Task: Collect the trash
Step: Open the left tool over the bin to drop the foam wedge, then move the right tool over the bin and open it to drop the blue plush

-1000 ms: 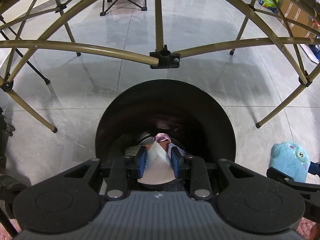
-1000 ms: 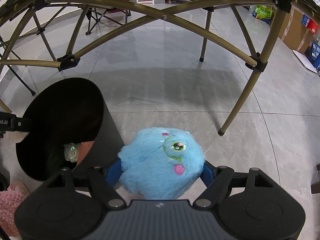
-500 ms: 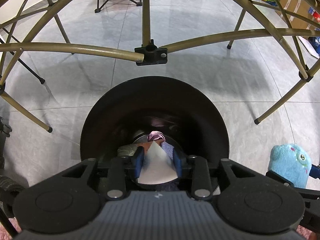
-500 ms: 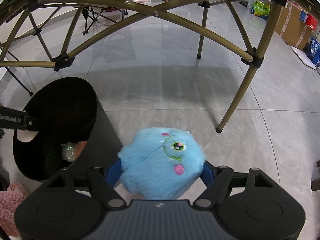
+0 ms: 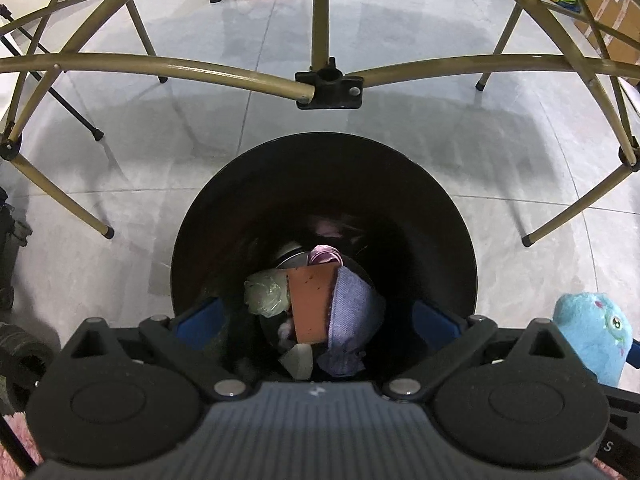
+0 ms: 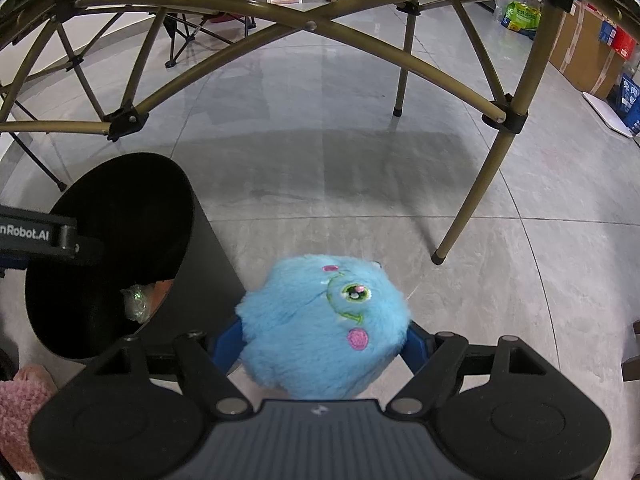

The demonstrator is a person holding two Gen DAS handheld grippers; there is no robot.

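My left gripper (image 5: 316,320) hangs over the mouth of the black trash bin (image 5: 400,200), pointing steeply down. Its jaws are opening wide and nothing is between the blue pads (image 5: 200,320). A white paper scrap (image 5: 298,358) lies in the bin beside an orange card (image 5: 310,304), a purple cloth (image 5: 350,312) and crumpled clear plastic (image 5: 266,294). My right gripper (image 6: 324,344) is shut on a fluffy blue plush toy (image 6: 320,312), held just right of the bin (image 6: 200,248). The toy also shows at the right edge of the left wrist view (image 5: 588,332).
Gold folding-table legs and crossbars (image 5: 200,70) arch over the bin, and one leg (image 6: 476,200) stands right of the toy. A pink fuzzy slipper (image 6: 20,412) lies at the lower left. Cardboard boxes (image 6: 580,52) and a folding chair (image 6: 200,20) stand far off on the grey tiles.
My left gripper's jaws went from shut on the white paper to wide open, and the paper dropped into the bin. The right gripper and plush toy stayed put.
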